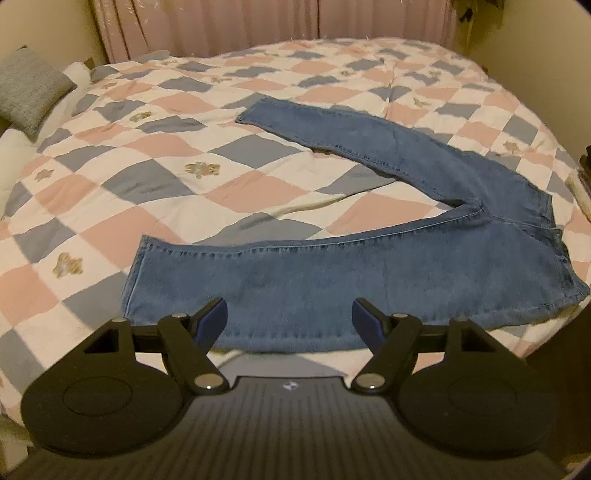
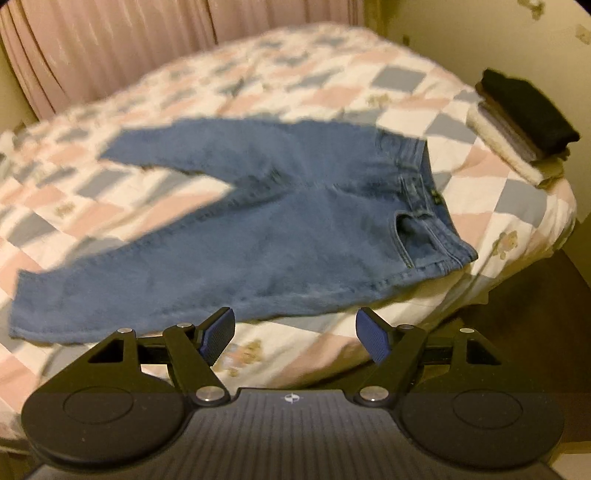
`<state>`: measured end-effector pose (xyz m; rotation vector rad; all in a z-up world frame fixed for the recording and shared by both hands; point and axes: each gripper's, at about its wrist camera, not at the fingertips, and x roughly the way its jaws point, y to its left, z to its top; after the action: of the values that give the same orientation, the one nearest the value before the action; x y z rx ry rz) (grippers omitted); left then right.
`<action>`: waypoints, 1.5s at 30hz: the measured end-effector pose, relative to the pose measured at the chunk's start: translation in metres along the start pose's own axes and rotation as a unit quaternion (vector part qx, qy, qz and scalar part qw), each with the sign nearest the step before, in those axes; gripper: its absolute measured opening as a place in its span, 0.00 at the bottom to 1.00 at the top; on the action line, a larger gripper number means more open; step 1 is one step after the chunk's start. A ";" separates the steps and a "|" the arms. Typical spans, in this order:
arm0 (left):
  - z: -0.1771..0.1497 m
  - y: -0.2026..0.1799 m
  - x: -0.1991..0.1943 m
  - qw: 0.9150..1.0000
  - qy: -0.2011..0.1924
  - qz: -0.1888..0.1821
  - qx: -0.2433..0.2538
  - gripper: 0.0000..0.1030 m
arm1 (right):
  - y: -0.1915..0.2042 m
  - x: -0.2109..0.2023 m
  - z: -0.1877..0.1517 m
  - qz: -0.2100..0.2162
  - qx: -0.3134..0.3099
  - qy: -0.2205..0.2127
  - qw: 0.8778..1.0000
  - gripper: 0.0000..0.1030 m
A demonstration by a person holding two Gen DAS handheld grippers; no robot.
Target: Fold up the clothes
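A pair of blue denim jeans (image 1: 369, 266) lies spread flat on a bed covered by a quilt (image 1: 147, 177) patterned in pink, grey-blue and white diamonds with small teddy bears. The jeans are unfolded: the two legs splay apart in a wide V, the near leg running along the bed's front edge, the far leg angling away toward the pink pleated curtain (image 1: 258, 26) behind the bed. The waistband points to the right, close to the side of the mattress.

The left gripper (image 1: 290, 314), black with blue finger pads, hovers just above the near leg, its jaws spread wide and holding nothing. The right gripper (image 2: 295, 330) is likewise spread wide and empty, poised near the front edge of the bed below the seat of the jeans; its view is blurred.

A small stack of folded clothes (image 2: 517, 125), black on top with cream beneath, sits at the far right corner of the bed, well apart from the jeans. A grey pillow (image 1: 29, 88) rests at the far left.

Several things could go wrong from here. The near leg lies right along the mattress edge, so a tug could drag the denim off toward the floor. A pinch might also catch the soft quilt underneath and lift it with the leg. Denim is heavy and stiff; a shallow grip on one layer may slip, and the splayed legs could fold crookedly if lifted unevenly.
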<state>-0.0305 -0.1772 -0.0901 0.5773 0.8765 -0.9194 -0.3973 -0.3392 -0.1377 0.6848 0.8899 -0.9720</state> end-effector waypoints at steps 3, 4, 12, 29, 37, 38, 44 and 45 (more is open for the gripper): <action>0.031 -0.001 0.027 1.000 0.000 -0.008 0.028 0.65 | -0.013 0.027 0.018 -0.006 0.006 0.020 1.000 0.73; 0.044 -0.002 0.036 0.999 -0.002 -0.011 0.040 0.65 | -0.018 0.035 0.024 -0.003 0.011 0.022 1.000 0.73; 0.170 -0.048 0.158 0.979 -0.029 -0.083 0.185 0.51 | -0.051 0.098 0.109 0.026 0.040 0.009 0.999 0.73; 0.372 -0.093 0.450 0.896 -0.017 -0.084 0.436 0.42 | -0.096 0.267 0.290 0.068 -0.063 0.027 0.995 0.70; 0.397 -0.090 0.559 0.861 0.025 -0.034 0.506 0.41 | -0.100 0.349 0.339 0.079 -0.124 0.037 0.989 0.70; 0.400 -0.091 0.567 0.858 0.027 -0.032 0.512 0.42 | -0.101 0.354 0.343 0.080 -0.127 0.037 0.988 0.70; 0.417 -0.091 0.603 0.833 0.055 -0.044 0.549 0.76 | -0.096 0.376 0.358 0.104 -0.158 0.035 0.981 0.70; 0.419 -0.090 0.610 0.834 0.064 -0.045 0.547 0.79 | -0.095 0.379 0.359 0.109 -0.164 0.035 0.980 0.70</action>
<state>0.2493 -0.8015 -0.3870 1.6067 0.4097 -1.4628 -0.2623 -0.8237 -0.3071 0.5230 0.9870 -0.5898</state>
